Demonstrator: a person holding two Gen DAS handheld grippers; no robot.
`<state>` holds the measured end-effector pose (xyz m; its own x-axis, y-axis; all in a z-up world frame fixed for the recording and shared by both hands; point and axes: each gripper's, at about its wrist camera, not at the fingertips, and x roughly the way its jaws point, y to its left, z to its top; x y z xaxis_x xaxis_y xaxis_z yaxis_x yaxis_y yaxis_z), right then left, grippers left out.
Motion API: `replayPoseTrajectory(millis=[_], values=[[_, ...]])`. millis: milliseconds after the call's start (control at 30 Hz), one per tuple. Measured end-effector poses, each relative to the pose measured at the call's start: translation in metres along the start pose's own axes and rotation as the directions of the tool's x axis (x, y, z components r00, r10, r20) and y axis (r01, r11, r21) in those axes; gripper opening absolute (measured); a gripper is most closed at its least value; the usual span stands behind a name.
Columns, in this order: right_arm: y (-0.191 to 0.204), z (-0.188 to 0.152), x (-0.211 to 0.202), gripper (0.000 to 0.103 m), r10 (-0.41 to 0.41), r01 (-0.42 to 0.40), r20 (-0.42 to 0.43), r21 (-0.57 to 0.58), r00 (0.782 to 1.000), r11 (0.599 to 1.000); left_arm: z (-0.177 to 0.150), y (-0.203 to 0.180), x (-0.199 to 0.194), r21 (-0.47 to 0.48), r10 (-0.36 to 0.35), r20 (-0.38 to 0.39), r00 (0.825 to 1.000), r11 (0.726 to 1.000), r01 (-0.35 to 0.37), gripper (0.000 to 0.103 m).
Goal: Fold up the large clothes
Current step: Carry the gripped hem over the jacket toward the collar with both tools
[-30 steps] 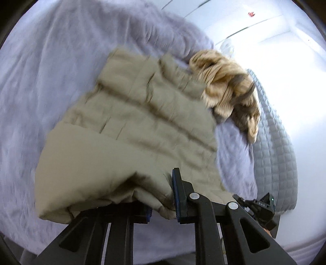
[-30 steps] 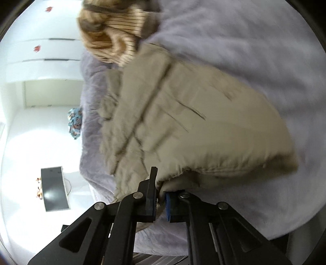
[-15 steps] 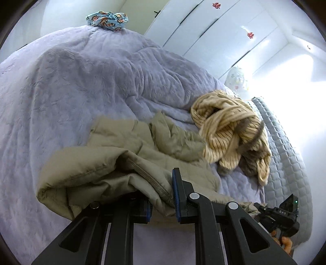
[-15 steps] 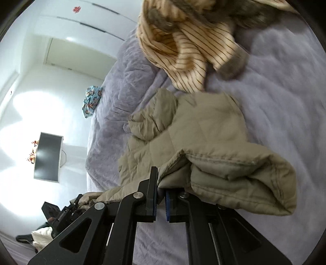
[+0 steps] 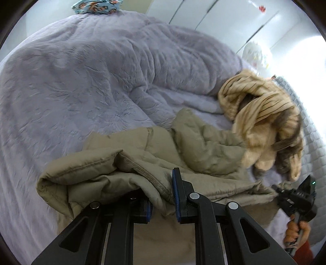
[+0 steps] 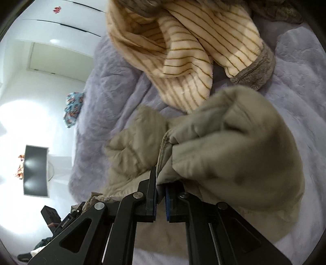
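One beige quilted jacket [image 5: 126, 163] lies bunched on the bed [image 5: 81, 81], low in the middle of both views. The left gripper [image 5: 162, 195] has its jaws pinching a fold of the jacket's hem. The right gripper [image 6: 161, 195] has its jaws pressed nearly together on another edge of that jacket [image 6: 234, 146]. One striped fleece garment [image 5: 262, 130] sits at the right of the left view, touching the jacket. One patterned cloth [image 5: 97, 6] rests at the upper left, well apart.

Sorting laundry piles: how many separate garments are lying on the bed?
3: the khaki quilted jacket nearest, held by both grippers; the striped fleece garment just beyond it; a small patterned piece at the bed's far edge. Others may be hidden.
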<state>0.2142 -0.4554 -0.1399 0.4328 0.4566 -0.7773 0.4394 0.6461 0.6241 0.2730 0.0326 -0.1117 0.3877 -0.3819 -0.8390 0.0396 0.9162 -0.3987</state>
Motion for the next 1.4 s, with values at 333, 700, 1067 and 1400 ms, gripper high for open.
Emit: replayPoseTrajectory(millis=[333, 700, 1067, 1400], values=[[-0.040, 0.022, 0.074, 0.007, -0.049, 0.049, -0.013, 0.013, 0.999, 0.999, 0.013, 0.017, 0.080, -0.016, 0.012, -0.013, 1.000, 1.000, -0.012, 0.021], [-0.030, 0.019, 0.042, 0.066, -0.062, 0.064, 0.054, -0.026, 0.997, 0.998, 0.000, 0.009, 0.009, 0.047, 0.010, 0.177, 0.984, 0.999, -0.018, 0.084], [0.005, -0.034, 0.071, 0.021, -0.153, 0.141, -0.013, -0.312, 0.988, 0.940, -0.026, -0.009, 0.059, 0.254, 0.159, 0.048, 0.986, 0.953, -0.166, 0.037], [-0.032, 0.018, 0.047, 0.014, -0.307, 0.339, 0.159, -0.256, 0.939, 0.905, 0.022, 0.014, 0.089, 0.167, 0.246, 0.109, 0.963, 0.950, -0.262, 0.037]])
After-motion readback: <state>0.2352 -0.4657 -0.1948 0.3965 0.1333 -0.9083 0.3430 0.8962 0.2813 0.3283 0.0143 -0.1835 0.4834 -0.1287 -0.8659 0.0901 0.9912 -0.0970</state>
